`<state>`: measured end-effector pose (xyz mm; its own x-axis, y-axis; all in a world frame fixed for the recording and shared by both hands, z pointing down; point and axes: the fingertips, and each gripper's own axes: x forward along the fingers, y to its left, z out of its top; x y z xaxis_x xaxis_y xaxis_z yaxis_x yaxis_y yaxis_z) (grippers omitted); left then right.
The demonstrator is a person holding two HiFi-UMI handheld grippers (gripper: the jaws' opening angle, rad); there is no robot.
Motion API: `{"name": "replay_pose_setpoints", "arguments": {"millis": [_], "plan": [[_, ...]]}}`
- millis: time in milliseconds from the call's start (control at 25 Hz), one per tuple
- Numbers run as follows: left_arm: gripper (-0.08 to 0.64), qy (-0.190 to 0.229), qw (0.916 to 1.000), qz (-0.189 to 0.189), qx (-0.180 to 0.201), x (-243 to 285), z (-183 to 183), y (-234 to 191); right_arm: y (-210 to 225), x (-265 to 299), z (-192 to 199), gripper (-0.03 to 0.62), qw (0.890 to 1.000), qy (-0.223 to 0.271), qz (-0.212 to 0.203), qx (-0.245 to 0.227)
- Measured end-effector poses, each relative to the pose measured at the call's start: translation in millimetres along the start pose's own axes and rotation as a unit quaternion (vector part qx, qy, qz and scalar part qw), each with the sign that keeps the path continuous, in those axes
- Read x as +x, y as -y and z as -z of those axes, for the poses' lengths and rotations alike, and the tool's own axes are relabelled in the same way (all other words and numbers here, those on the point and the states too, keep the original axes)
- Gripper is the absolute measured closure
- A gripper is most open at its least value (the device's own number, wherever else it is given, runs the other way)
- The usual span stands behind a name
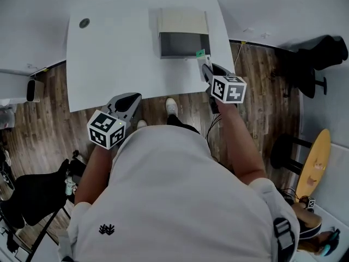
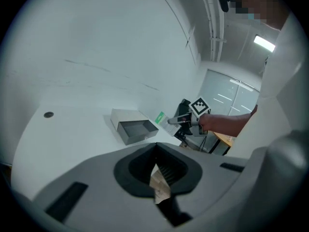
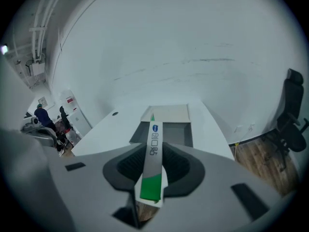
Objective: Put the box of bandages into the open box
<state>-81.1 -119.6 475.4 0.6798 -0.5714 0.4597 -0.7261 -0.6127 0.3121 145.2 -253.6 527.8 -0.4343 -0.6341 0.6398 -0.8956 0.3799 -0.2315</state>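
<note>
While inside right gripper (image 3: 153, 172), bandage box (image 3: 154, 146) edgewise

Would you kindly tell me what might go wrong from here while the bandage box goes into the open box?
1. The bandage box juts far past the jaws of the right gripper, held at one end, so it may pivot or slip.
2. It hangs near the front right corner of the open box; catching the wall there could shove the open box across the table, since the left gripper is far off, at the near edge.
</note>
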Motion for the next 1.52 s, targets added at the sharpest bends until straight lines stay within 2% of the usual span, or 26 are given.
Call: {"name": "replay_pose_setpoints", "arguments": {"millis": [360, 880, 1240, 1520], "plan": [[0.554, 0.006, 0.9987, -0.049, -0.009, 23, -23, -19, 26, 66, -34, 0.499, 0.999, -0.017, -0.015, -0.025], [0.554, 0.005, 0.9939, -0.106, -0.030, 33, -33, -32, 48, 118, -40, 0.499, 0.998, -0.044, -0.026, -0.047], [0.554, -0.004, 0.9919, -0.121, -0.039, 43, -36, -28, 39, 136, -40, 0.499, 0.992, -0.056, -0.063, -0.094], [0.554, -0.009, 0.9908, -0.128, -0.045, 50, -38, -27, 40, 152, -26, 0.499, 0.986, -0.077, -0.072, -0.132]]}}
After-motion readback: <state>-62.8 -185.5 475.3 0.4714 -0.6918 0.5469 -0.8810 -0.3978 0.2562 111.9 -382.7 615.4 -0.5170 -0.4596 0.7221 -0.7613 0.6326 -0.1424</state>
